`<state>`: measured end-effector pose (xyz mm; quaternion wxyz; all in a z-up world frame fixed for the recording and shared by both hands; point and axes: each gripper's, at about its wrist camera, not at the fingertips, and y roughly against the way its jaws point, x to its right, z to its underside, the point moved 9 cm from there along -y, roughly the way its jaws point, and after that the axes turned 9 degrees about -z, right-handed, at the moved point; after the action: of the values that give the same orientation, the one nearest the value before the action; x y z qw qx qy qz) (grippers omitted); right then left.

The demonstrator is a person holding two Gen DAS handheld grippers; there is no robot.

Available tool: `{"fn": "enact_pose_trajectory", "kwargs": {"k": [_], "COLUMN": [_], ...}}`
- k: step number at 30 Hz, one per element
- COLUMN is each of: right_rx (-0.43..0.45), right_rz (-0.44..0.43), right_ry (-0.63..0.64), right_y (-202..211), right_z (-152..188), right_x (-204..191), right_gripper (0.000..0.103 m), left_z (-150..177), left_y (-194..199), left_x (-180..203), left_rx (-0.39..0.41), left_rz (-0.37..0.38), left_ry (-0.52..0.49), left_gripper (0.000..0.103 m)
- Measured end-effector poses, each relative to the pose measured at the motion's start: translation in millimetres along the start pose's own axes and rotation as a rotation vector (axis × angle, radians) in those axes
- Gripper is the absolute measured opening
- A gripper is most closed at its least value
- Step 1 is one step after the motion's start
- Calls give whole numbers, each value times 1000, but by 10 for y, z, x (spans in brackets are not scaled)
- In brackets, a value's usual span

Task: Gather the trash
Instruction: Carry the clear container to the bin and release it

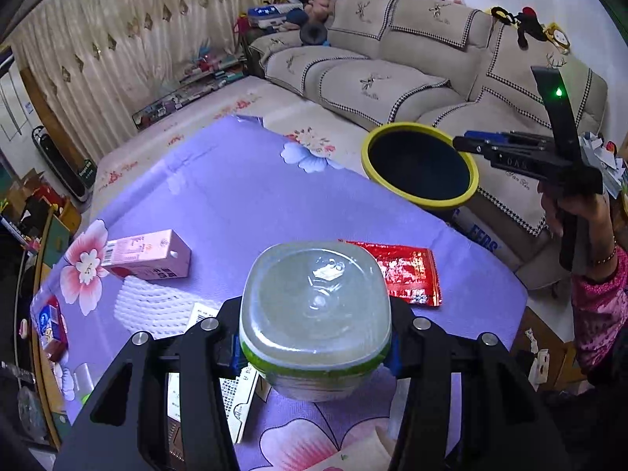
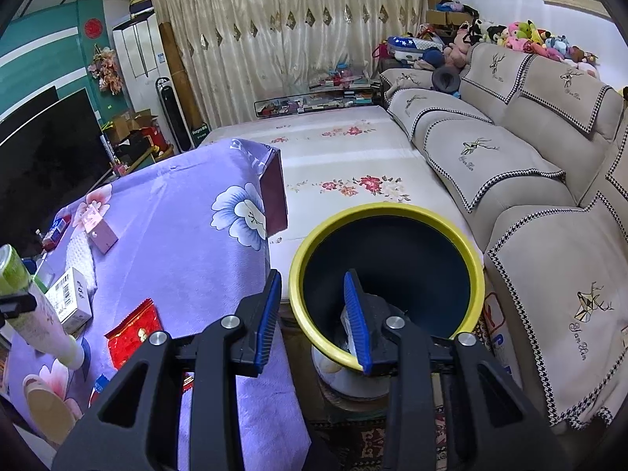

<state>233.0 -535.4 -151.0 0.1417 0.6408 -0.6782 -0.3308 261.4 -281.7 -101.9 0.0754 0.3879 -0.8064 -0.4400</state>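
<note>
Over the table, the left gripper (image 1: 316,347) clamps a clear green-banded bottle (image 1: 316,314); the right gripper's (image 2: 313,320) jaws gape.

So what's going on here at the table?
A person is clearing trash off the purple tablecloth with two handheld grippers. The left gripper has its jaws clamped on a clear plastic bottle. The right gripper hangs open and empty over the yellow-rimmed bin. A red wrapper and pink carton remain on the table.
</note>
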Motion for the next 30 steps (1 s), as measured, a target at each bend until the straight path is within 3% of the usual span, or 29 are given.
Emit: {"fn": "enact_pose_trajectory", "kwargs": {"k": [8, 17, 24, 30], "right_rx": [24, 59, 68, 62], "right_rz": [4, 66, 99, 110], "right_ry": [-25, -98, -172, -220], "right_y": [130, 366, 425, 438], "right_z": [13, 64, 217, 361], "right_x": [154, 692, 1101, 1337], "right_gripper": [32, 32, 32, 32], "left_z": [-246, -996, -1613, -1959], "left_y": [48, 3, -356, -865], "left_x": [211, 832, 1565, 1992], "left_rx": [25, 84, 103, 81], "left_rz": [13, 126, 216, 254], "left_ry": [-28, -109, -194, -185], "left_gripper": [51, 51, 51, 51]}}
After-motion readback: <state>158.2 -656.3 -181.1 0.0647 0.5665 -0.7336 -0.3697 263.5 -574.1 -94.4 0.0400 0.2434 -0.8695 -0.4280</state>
